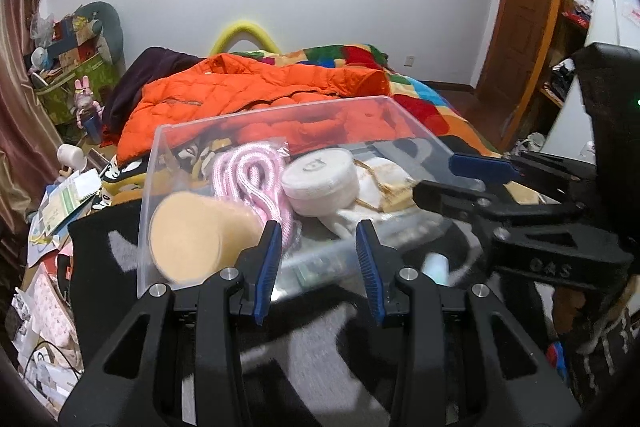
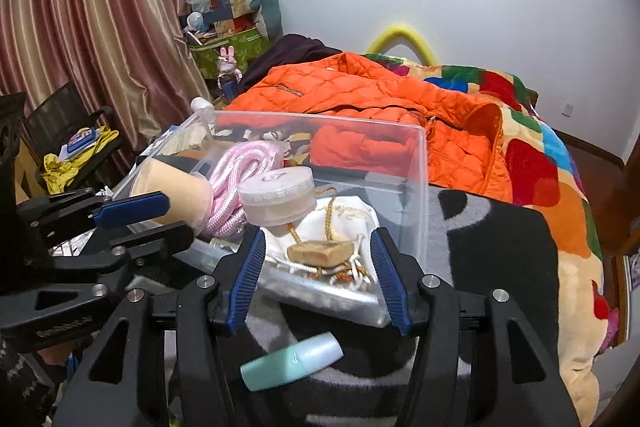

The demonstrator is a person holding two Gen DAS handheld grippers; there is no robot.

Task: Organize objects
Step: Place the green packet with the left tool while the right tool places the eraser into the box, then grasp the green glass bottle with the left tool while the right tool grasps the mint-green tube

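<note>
The clear rectangular plastic bin (image 2: pixel 420 187) sits on a black-and-grey patterned blanket (image 2: pixel 500 247) at the bed's near end. Inside, L to R from your view: a tan cylinder-shaped roll (image 1: pixel 192 239) lying on its side against the left wall, a pink-and-white coiled rope (image 1: pixel 256 175), a round white lidded container (image 2: pixel 278 197) w/ an emblem on top, and a white drawstring pouch (image 2: pixel 348 223) carrying a tan rectangular block (image 2: pixel 322 251) on a gold cord.

Outside the bin, just in front of its near wall, a pale teal oblong tube (image 2: pixel 292 361) lies on the blanket, btwn your right gripper's (image 2: pixel 318 277) arms and below its tips. That claw is spread apart, nothing in it. Your left gripper (image 1: pixel 318 267) is likewise apart and empty, tips at the bin's near wall by the roll.

Behind the bin: an orange quilted puffer jacket (image 2: pixel 360 95) over a multicolour patchwork bedspread (image 2: pixel 560 167). Striped curtains (image 2: pixel 100 7) hang left.
</note>
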